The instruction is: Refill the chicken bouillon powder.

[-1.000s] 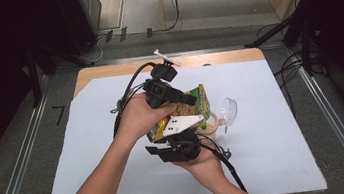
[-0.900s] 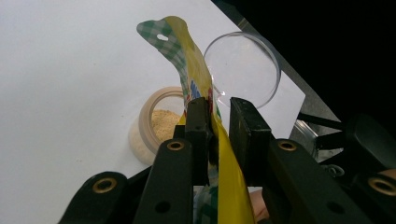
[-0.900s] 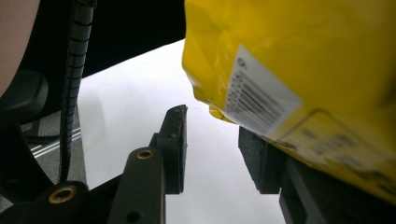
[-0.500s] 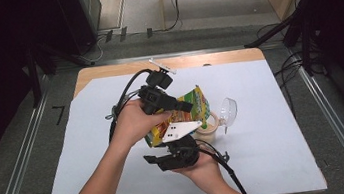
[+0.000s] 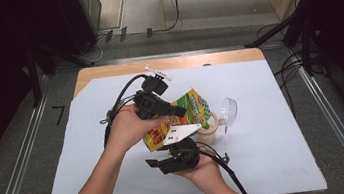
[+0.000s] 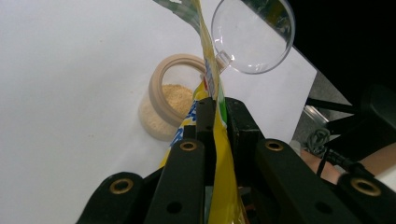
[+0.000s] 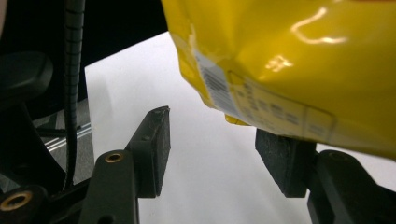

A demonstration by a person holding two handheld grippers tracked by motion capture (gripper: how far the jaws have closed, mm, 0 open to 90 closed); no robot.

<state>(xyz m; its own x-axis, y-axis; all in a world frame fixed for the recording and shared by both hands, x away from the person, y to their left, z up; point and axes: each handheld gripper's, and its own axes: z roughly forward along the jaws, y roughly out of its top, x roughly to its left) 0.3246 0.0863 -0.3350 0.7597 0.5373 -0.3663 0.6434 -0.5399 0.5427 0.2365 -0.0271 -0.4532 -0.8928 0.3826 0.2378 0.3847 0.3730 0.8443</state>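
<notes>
A yellow and green snack bag [image 5: 190, 115] hangs tilted above the white sheet, and my left gripper [image 5: 182, 112] is shut on its edge. In the left gripper view the black jaws [image 6: 217, 105] have just been closing and now pinch the bag's thin yellow edge [image 6: 219, 154]. Just beyond sit a small round jar of tan powder [image 6: 173, 98] and its clear domed lid [image 6: 252, 35]. My right gripper [image 5: 178, 149] sits below the bag. Its jaws [image 7: 212, 135] have just been opening and stand open on nothing, with the bag [image 7: 289, 56] hanging over the right pad [image 7: 280, 158].
The jar [image 5: 208, 128] and the clear lid [image 5: 227, 112] stand just right of the bag, mid-table. The white sheet [image 5: 279, 163] covers the wooden table [image 5: 106, 71]. Black cables trail from both grippers. Metal rails and dark stands flank the table.
My right gripper has slipped a little down toward the near edge, away from the bag's lower edge. The left hand and the bag have hardly shifted.
</notes>
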